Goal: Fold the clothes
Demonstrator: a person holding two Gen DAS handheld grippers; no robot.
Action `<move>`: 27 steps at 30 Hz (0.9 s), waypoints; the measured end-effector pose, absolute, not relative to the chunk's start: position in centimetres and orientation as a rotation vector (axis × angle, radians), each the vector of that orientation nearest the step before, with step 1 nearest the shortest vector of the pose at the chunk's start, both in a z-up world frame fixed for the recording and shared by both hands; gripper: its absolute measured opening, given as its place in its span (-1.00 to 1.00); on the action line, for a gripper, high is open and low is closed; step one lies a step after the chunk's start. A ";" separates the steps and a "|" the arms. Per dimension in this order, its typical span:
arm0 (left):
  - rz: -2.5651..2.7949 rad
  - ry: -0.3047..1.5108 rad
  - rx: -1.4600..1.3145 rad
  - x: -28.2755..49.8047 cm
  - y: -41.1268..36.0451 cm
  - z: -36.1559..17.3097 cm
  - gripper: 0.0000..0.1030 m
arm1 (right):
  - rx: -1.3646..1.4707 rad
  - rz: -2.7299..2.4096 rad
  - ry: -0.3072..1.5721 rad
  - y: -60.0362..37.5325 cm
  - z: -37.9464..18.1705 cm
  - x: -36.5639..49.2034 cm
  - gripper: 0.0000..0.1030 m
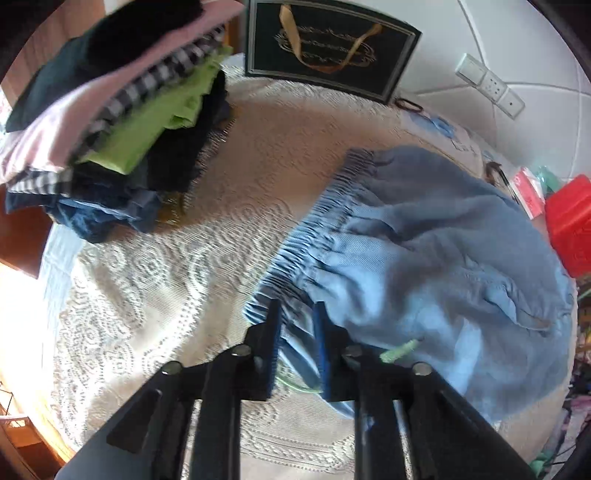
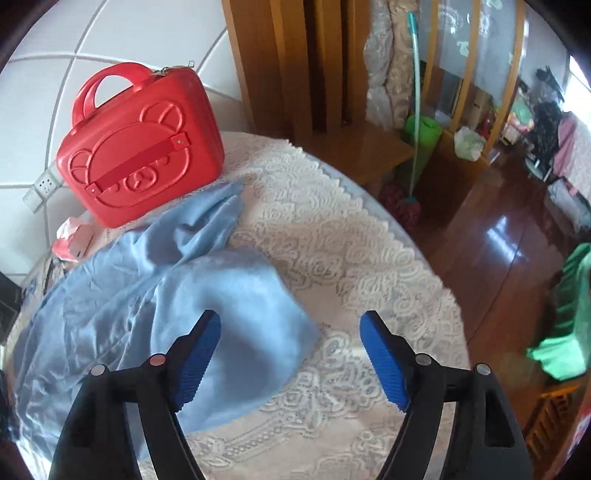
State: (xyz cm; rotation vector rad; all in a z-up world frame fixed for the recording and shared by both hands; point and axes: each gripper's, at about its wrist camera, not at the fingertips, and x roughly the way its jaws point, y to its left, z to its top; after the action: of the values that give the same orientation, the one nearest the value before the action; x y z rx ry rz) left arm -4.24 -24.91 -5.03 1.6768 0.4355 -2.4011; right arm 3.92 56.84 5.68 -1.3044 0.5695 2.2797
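Beside the stack of folded clothes [image 1: 122,122], on the lace bedspread [image 1: 155,280], the blue shorts [image 1: 424,251] lie rumpled, their gathered waistband [image 1: 317,221] running lengthwise away from the left gripper [image 1: 297,325], whose jaws pinch its near end. The right gripper [image 2: 290,332] hovers with jaws spread wide over the shorts' far leg, fabric under its left finger only, so it likely needs to shift leftward. The red bear case [image 2: 142,147] stands just beyond the shorts against the white tiled wall [image 2: 122,33].

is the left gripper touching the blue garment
Touching: the left wrist view shows the left gripper with its jaws pinching the gathered waistband edge of the blue garment.
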 end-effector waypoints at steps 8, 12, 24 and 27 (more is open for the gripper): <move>-2.311 0.474 1.740 -3.9 -22.6 -9.8 0.58 | -1.429 2.157 0.844 57.5 -1.0 7.5 -0.46; -2.250 0.466 1.780 -3.9 -21.8 -12.4 0.58 | -1.387 2.104 0.968 58.8 -2.8 7.6 -0.29; -2.219 0.532 1.661 -4.1 -21.6 -10.1 -0.85 | -1.460 2.149 0.573 55.1 -3.5 0.2 -0.94; -2.244 0.571 1.603 -2.4 -22.6 -7.7 -0.85 | -1.338 2.218 0.607 55.3 0.7 2.4 -0.94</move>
State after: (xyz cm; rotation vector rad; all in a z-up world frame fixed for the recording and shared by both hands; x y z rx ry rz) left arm -2.41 -22.57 -7.67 1.6026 0.5712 -2.2438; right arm 2.36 55.30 0.72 -1.3376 0.6068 2.2181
